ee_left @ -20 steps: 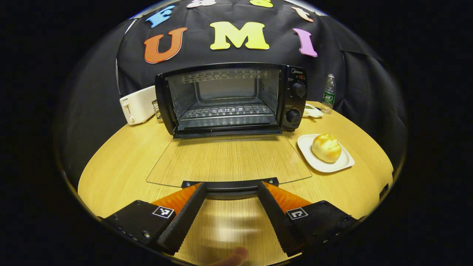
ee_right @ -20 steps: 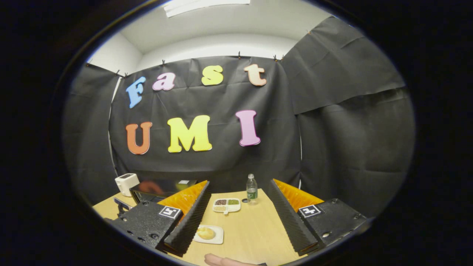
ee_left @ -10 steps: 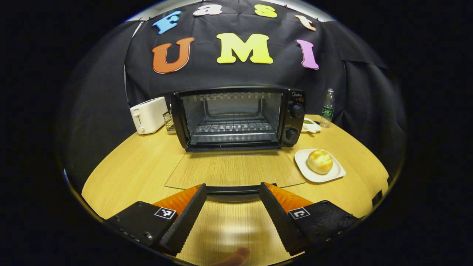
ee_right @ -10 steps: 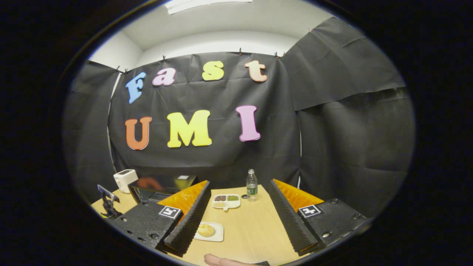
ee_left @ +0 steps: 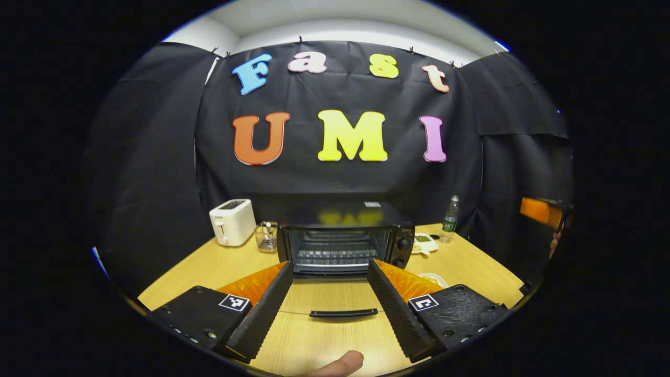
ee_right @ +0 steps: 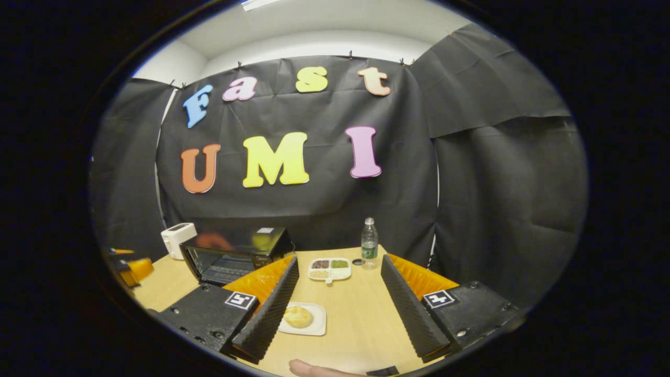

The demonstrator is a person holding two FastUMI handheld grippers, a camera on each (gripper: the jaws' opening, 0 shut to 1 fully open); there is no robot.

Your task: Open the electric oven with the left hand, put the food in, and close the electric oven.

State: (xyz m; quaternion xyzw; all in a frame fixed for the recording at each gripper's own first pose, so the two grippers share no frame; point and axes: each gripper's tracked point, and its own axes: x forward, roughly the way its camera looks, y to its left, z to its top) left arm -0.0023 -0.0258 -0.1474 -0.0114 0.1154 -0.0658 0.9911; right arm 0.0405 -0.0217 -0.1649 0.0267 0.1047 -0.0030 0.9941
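Both my hand-held grippers, left [ee_left: 328, 293] and right [ee_right: 338, 298], are spread wide, released; the open oven [ee_left: 340, 238] sits ahead of my left, the bun [ee_right: 298, 316] by my right.

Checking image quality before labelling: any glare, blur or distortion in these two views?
Left gripper view: sharp, fisheye bends the table edge; the oven top mirrors the wall. Right gripper view: sharp too; bun evenly lit, no glare.
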